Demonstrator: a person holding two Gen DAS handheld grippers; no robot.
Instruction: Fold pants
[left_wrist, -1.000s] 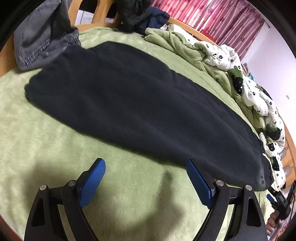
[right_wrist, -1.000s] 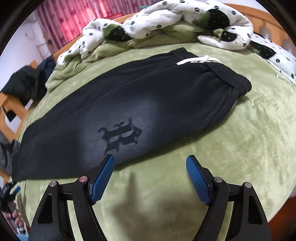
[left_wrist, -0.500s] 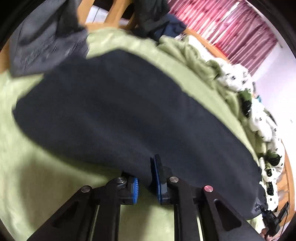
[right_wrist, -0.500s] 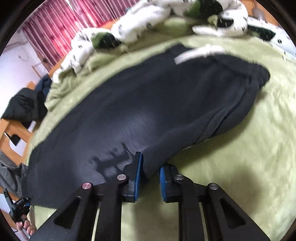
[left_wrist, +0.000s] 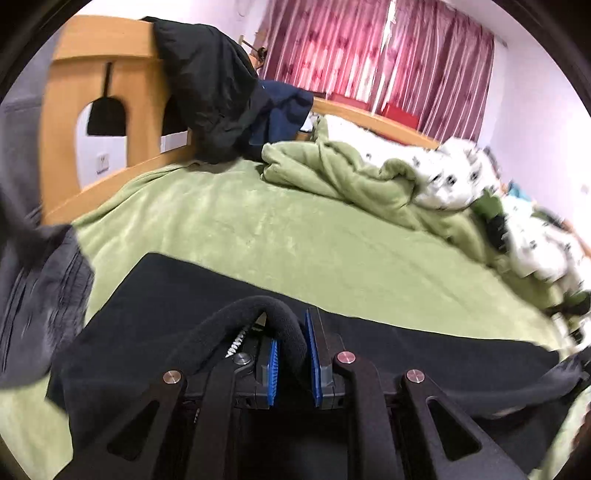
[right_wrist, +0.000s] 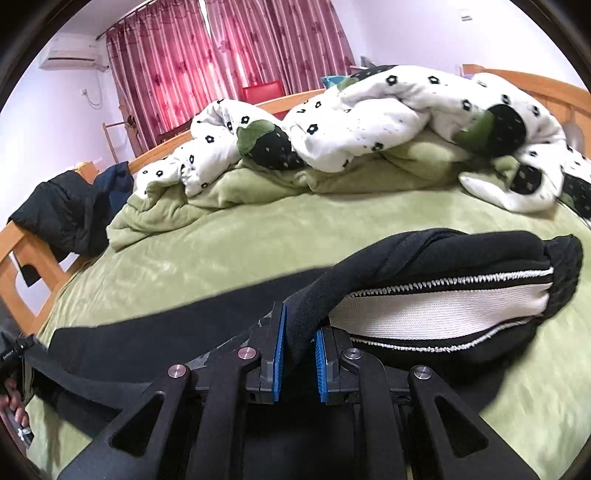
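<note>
Black sweatpants (left_wrist: 155, 332) lie lengthwise on a green bed cover (left_wrist: 280, 236). My left gripper (left_wrist: 291, 354) is shut on the near edge of a leg, and the pinched black fabric bulges up between its blue pads (left_wrist: 272, 373). My right gripper (right_wrist: 298, 354) is shut on the pants (right_wrist: 424, 243) near the waist. There the edge is lifted and turned over, showing the white pocket lining (right_wrist: 443, 299) with its zigzag stitching. The cloth between the two grips hangs raised off the bed.
A crumpled green blanket (left_wrist: 343, 177) and a white quilt (right_wrist: 388, 110) with a black flower print are heaped along the far side. Dark jackets (left_wrist: 214, 85) hang over the wooden bed frame (left_wrist: 92, 48). Grey jeans (left_wrist: 33, 302) lie at the left. Red curtains (right_wrist: 221, 55) hang behind.
Both grippers went from open above the cover to shut on the pants' near edge. Both then rose and carried that edge toward the far side, turning it over.
</note>
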